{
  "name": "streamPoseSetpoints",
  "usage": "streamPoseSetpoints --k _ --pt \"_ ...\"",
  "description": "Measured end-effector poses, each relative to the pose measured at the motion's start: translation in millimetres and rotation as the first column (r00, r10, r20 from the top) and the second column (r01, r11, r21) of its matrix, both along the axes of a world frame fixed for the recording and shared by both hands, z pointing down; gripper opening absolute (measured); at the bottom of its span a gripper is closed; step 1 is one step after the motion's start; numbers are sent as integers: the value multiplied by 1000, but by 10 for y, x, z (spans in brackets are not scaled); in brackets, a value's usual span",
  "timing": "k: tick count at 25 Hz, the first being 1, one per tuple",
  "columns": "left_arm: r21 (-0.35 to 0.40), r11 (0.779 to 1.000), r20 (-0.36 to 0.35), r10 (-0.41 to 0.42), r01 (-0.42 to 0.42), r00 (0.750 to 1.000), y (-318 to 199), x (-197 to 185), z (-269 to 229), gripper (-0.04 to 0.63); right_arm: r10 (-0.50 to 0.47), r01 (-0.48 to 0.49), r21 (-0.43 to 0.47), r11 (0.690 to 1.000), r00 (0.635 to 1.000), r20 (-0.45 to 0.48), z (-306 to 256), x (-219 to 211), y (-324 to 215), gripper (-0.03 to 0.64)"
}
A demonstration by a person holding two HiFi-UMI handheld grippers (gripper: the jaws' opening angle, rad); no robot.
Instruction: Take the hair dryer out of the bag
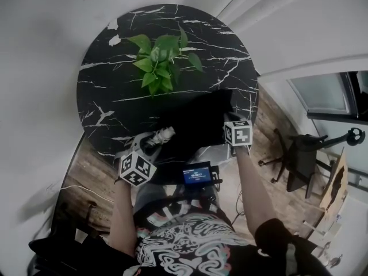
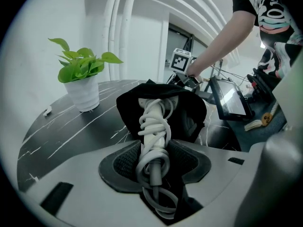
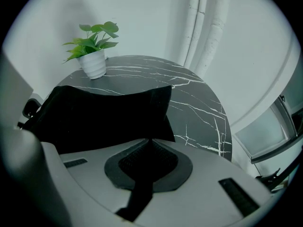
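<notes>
left hand-held gripper [image 2: 154,150] clamped on cord-wrapped hair dryer [image 2: 154,119] poking from bag [image 2: 189,115], right hand-held gripper [image 3: 150,144] pinching bag

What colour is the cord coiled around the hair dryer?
The cord is white; the left gripper view shows it best.

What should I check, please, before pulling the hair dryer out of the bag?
1. Left gripper clamped on hair dryer handle: ok.
2. Right gripper pinching bag fabric: ok.
3. Hair dryer clear of bag: not ok, its far end sits inside the opening.
4. Cord free of snags inside: cannot tell.
5. Plant apart from bag: ok.
</notes>
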State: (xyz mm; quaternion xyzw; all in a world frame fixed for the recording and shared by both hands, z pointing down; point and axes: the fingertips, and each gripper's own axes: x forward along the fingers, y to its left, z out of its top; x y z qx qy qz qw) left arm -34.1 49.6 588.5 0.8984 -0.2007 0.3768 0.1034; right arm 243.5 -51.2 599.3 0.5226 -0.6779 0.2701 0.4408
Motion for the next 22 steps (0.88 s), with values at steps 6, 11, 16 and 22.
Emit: streamPoseSetpoints --k 6,11,16,22 --pt "4 1000 4 -13 13 1000 6 -69 -12 190 13 -13 12 1000 1000 -2 -14 3 -2 21" --pt "2 1000 6 -21 21 1000 20 -126 -5 190 21 -21 13 1000 1000 -4 -10 2 -2 21" --pt "-1 1000 7 -27 27 1000 25 -187 4 190 27 -27 12 1000 1000 -14 -5 4 -1 21" --pt "0 999 13 -37 37 999 32 -258 -11 190 35 -35 15 999 999 -16 -17 5 -6 21"
